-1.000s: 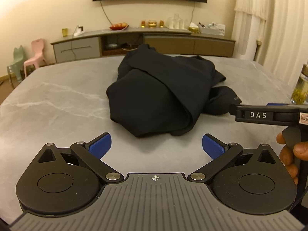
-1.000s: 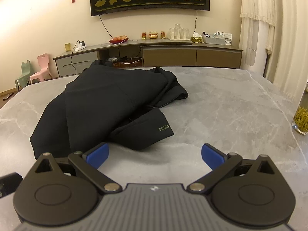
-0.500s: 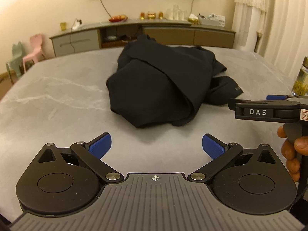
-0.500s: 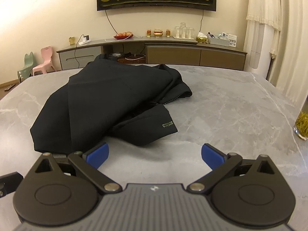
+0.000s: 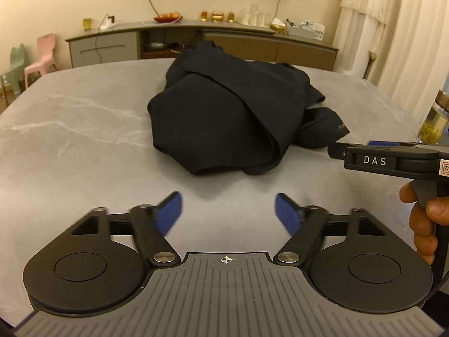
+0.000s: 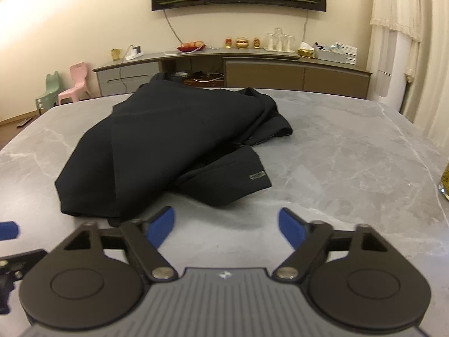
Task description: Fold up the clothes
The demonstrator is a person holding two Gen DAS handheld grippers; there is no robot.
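A crumpled black garment (image 5: 224,112) (image 6: 174,146) lies in a heap in the middle of the grey marble table (image 5: 70,129) (image 6: 350,151). A flap with a small printed label (image 6: 257,176) sticks out toward the near right. My left gripper (image 5: 228,210) hovers over bare table short of the garment's near edge; its jaws are closing with nothing between them. Just short of the labelled flap, my right gripper (image 6: 226,226) has its jaws closing on nothing too. The right gripper (image 5: 373,157) also shows from the side in the left wrist view, held by a hand (image 5: 423,219).
A glass bottle with yellow contents (image 5: 432,123) (image 6: 444,179) stands at the table's right edge. Behind the table runs a long sideboard (image 6: 252,67) with dishes and glasses. Small pink and green chairs (image 6: 67,87) stand at the far left, curtains (image 6: 407,42) at the right.
Both grippers' blue pads have drawn closer together. Both views sit slightly nearer the garment. The garment has not moved.
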